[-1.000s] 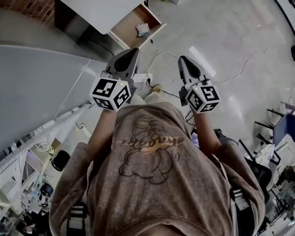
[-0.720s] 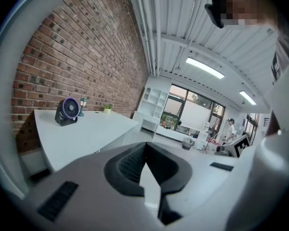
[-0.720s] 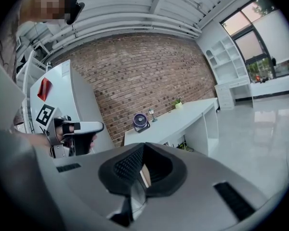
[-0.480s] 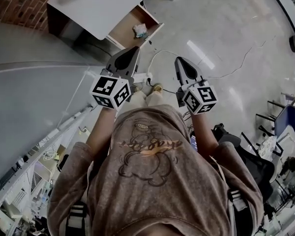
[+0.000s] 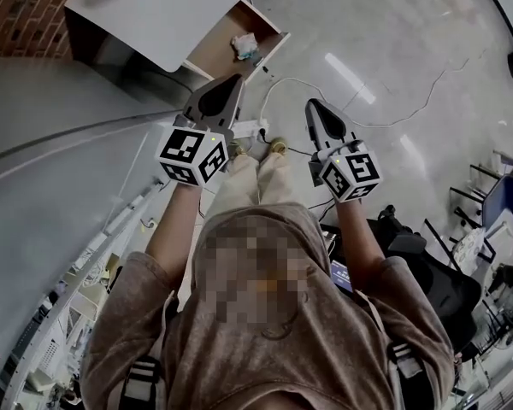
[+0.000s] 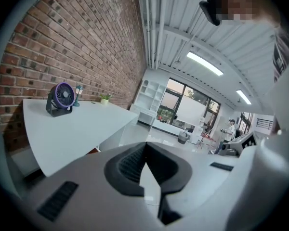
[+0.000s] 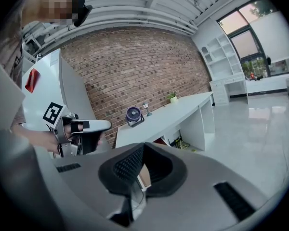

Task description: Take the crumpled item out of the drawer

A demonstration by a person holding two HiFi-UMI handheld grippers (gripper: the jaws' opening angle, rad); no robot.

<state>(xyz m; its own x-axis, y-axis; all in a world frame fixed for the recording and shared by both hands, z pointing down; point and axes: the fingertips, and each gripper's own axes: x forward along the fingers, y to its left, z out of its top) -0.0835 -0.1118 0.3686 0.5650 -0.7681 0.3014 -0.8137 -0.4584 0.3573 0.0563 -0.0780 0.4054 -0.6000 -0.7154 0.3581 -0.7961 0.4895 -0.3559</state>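
step: approach, nothing grabbed | left claw (image 5: 236, 79) pressed together, empty | right claw (image 5: 313, 106) same | crumpled item (image 5: 244, 45) lies in open drawer (image 5: 212, 56) under worktop (image 5: 167, 11), well apart from both | next: close in, spread one claw, reach in

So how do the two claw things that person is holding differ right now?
The left gripper reaches further forward, nearer the open drawer; the right gripper hangs back over the floor. The left gripper tips toward the right, the right gripper toward the left. Both have jaws closed on nothing and carry a marker cube.
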